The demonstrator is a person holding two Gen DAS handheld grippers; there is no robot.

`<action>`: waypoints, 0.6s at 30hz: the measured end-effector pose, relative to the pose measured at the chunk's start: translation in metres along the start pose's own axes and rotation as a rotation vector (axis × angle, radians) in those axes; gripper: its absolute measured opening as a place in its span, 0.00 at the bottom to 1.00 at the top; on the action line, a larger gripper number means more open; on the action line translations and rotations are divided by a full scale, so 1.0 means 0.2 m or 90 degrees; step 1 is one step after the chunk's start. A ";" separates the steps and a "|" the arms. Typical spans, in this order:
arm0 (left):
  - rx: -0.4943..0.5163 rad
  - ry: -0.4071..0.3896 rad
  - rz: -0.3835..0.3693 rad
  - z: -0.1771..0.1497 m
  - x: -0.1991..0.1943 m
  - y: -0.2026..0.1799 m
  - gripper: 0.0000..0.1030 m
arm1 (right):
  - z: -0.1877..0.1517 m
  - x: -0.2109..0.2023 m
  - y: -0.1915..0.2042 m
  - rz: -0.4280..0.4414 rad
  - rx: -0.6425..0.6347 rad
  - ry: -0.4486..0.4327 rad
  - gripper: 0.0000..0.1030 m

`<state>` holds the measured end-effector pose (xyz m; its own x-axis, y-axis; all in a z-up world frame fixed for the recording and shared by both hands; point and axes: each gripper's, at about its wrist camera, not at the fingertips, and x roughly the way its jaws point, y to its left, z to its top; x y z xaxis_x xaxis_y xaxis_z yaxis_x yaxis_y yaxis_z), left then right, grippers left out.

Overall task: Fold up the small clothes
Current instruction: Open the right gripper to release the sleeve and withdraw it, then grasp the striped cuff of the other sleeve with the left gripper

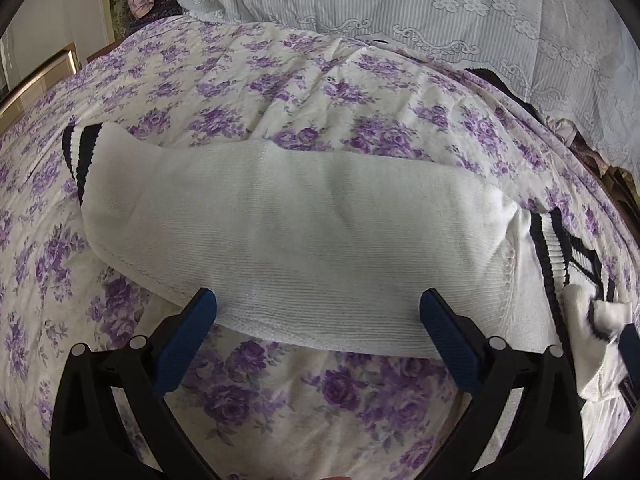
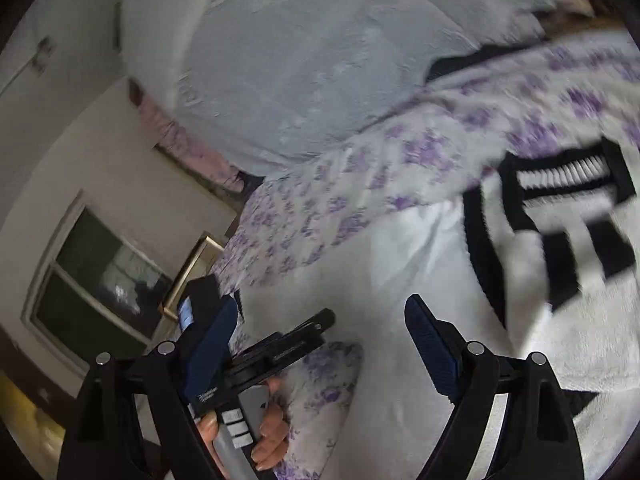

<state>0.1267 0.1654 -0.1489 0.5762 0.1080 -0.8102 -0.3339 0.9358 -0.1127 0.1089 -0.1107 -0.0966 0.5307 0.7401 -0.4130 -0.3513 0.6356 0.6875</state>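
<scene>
A white knit garment with black-and-white striped cuffs lies across a purple-flowered bedspread. One striped cuff lies at the left and more striped ribbing at the right. My left gripper is open, its blue pads on either side of a stretch of the garment's near edge and not closed on it. In the blurred right wrist view my right gripper is open and empty above the white garment. The striped part lies to its right.
A white lace cover rises behind the bedspread. A hand holds the other gripper's handle at the lower left of the right wrist view. A window and a wooden frame stand past the bed's left side.
</scene>
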 end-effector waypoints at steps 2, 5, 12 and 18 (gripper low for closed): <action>-0.007 -0.003 -0.002 0.00 -0.01 0.01 0.96 | 0.00 -0.08 -0.07 -0.037 0.022 -0.009 0.84; -0.004 -0.009 0.001 0.00 -0.02 0.00 0.96 | -0.01 -0.26 -0.25 -0.079 0.079 -0.048 0.84; 0.073 -0.052 0.028 -0.05 -0.11 -0.14 0.96 | -0.06 -0.26 -0.59 -0.108 0.267 -0.022 0.85; 0.160 -0.048 0.051 -0.13 -0.09 -0.26 0.96 | 0.07 0.04 -0.26 -0.002 0.109 0.019 0.85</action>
<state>0.1146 0.1059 -0.1433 0.6121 0.2002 -0.7650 -0.1904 0.9763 0.1031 0.1420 -0.1415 -0.1271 0.5072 0.7462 -0.4312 -0.2123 0.5932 0.7766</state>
